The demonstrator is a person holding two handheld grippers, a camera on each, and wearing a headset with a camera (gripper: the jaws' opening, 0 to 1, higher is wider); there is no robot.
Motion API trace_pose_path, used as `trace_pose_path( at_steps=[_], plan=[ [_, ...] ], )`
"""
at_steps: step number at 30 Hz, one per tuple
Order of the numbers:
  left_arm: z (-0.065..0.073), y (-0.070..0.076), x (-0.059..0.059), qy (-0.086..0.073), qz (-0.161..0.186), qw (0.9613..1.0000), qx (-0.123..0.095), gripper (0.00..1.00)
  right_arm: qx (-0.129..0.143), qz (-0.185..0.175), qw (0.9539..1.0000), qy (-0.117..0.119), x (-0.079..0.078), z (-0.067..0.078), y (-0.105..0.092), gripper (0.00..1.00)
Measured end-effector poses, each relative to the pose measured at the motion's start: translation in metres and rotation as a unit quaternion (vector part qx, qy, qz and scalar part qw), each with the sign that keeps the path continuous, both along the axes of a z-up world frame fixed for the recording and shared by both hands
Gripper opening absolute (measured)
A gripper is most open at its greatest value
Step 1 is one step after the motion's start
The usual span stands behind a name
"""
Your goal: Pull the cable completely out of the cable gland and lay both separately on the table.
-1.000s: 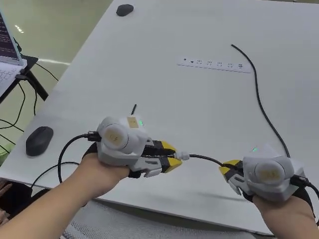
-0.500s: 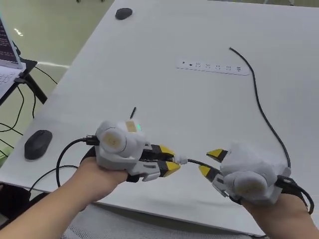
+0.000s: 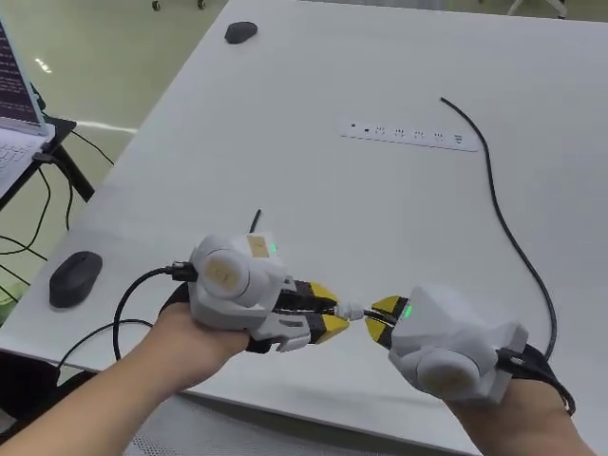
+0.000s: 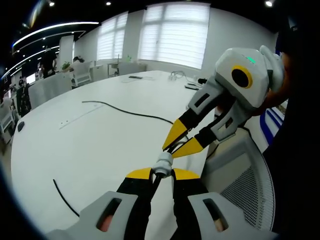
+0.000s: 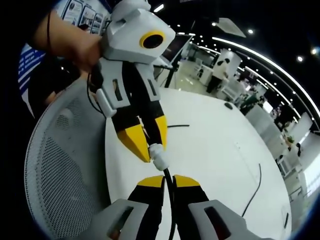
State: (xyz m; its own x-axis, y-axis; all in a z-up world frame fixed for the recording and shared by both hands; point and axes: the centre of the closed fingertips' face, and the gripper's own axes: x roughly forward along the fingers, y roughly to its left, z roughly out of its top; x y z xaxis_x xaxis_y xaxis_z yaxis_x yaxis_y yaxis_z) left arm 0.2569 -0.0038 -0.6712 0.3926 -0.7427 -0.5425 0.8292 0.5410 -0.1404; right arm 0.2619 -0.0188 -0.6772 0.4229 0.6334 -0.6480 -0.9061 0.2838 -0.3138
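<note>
Above the table [image 3: 380, 190] edge, left tongs [image 4: 162, 173] clamp gland [image 4: 162, 162] (white); right tongs [image 5: 168, 181] pinch cable [image 5: 165, 173].

my headset camera looks forward and down from over the near edge of the desk [image 3: 313, 190], close above my work. the camera on my left tongs [image 4: 161, 173] looks along its jaws across the desk toward far windows [image 4: 172, 32], my right tongs [image 4: 179, 143] right in front. the right one faces back the opposite way, equally near. all three share the white gland [image 3: 352, 311] and the bit of cable [image 5: 169, 197] between the tips.
</note>
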Motion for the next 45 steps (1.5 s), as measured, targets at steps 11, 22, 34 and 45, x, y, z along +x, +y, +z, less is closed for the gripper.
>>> trace_pose_path(
  at_steps=[11,22,34,45],
  plan=[
    [0.002,-0.003,-0.002,-0.009,-0.005,0.9999,0.009,0.14,0.012,0.006,0.9999,0.008,-0.001,0.0,0.002,0.01],
    [0.0,-0.005,-0.003,-0.012,-0.009,0.9998,0.013,0.14,0.038,-0.021,0.998,0.047,-0.001,-0.004,-0.001,0.0],
    [-0.001,-0.008,-0.001,-0.012,-0.006,0.9999,0.009,0.14,0.04,-0.037,0.9973,0.049,0.002,-0.007,-0.007,0.0],
    [-0.001,-0.007,0.0,-0.01,0.0,0.9999,0.006,0.14,0.039,-0.064,0.9958,0.054,0.009,-0.017,-0.023,0.0]
  ],
)
